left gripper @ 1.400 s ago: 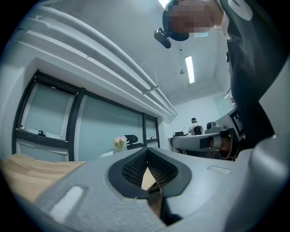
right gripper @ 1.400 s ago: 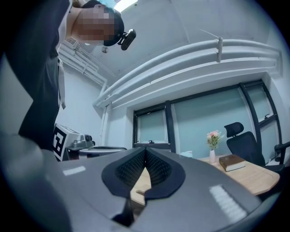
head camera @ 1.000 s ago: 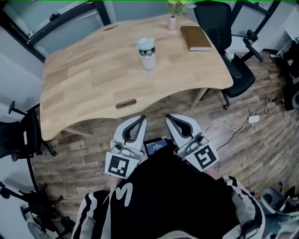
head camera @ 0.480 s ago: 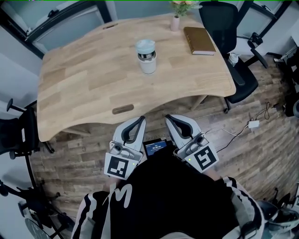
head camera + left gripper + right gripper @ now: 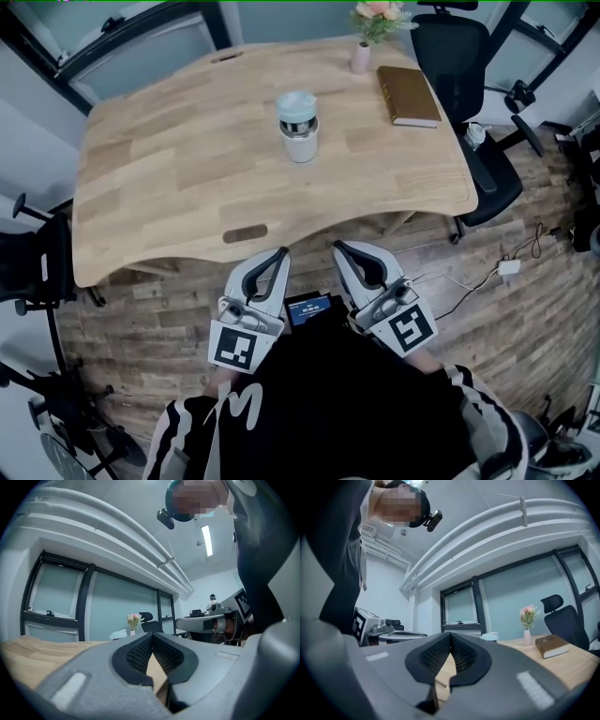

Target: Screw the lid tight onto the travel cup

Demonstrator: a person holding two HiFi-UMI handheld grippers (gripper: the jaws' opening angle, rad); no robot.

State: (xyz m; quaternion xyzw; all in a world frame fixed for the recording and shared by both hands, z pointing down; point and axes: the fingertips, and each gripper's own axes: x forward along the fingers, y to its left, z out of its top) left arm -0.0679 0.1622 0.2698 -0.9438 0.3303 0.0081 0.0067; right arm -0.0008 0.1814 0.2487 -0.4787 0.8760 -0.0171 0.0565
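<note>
A white travel cup stands upright near the middle of the wooden table, with a pale teal lid sitting on its top. Both grippers are held close to the person's body, short of the table's near edge and far from the cup. My left gripper is shut with nothing in it, and its jaws meet at the tips in the left gripper view. My right gripper is likewise shut and empty, seen the same way in the right gripper view. The cup's lid peeks just above the right jaw.
A brown book lies at the table's far right, beside a small pink vase of flowers. Black office chairs stand at the right and left of the table. Cables and a white plug lie on the wooden floor.
The table and cup have slid slightly down and right in the head view as the head camera shifted. Both grippers stay shut in the same place by the body.
</note>
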